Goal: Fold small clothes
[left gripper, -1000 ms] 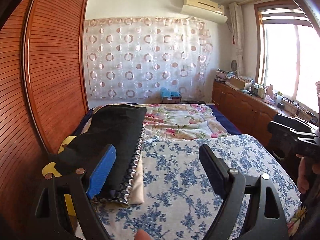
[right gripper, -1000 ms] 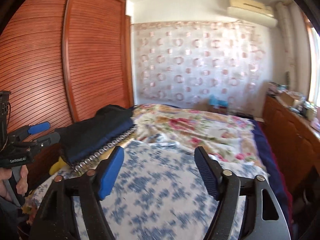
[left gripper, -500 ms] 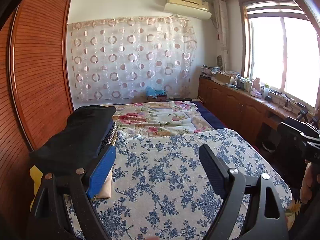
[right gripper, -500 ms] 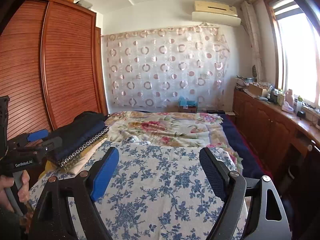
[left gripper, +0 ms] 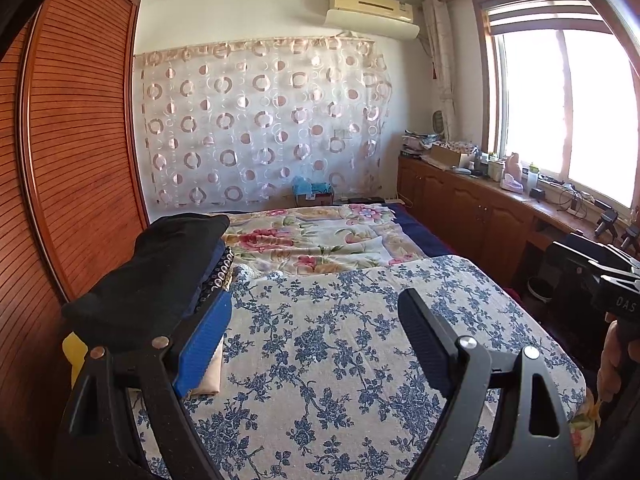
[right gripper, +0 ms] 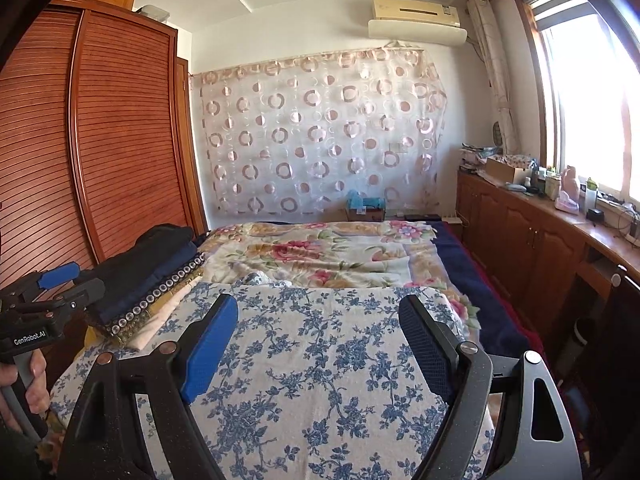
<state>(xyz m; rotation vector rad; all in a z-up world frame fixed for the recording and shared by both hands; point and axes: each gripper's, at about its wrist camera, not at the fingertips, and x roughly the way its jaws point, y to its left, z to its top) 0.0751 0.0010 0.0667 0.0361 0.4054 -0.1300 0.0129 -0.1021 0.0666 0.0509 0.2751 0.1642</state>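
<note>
A pile of folded clothes [left gripper: 152, 280], black on top with a beaded trim and beige pieces below, lies at the bed's left edge; the same pile [right gripper: 148, 276] shows in the right wrist view. My left gripper [left gripper: 316, 320] is open over the blue-flowered cloth [left gripper: 340, 340], its blue pad beside the pile, nothing between its fingers. My right gripper [right gripper: 318, 324] is also open above the flowered cloth [right gripper: 320, 360], holding nothing. In the right wrist view the left gripper [right gripper: 60, 280] appears at the far left, held by a hand [right gripper: 24, 384].
A wooden slatted wardrobe [left gripper: 72, 168] stands tight along the bed's left side. A floral quilt [left gripper: 316, 240] covers the far half of the bed. Wooden cabinets [right gripper: 532, 240] with clutter run under the window on the right. A patterned curtain [left gripper: 264, 120] hangs at the back.
Both views have swung rightward, off the wardrobe and toward the window. The clothes pile has slid leftward in both views. Both grippers stay open.
</note>
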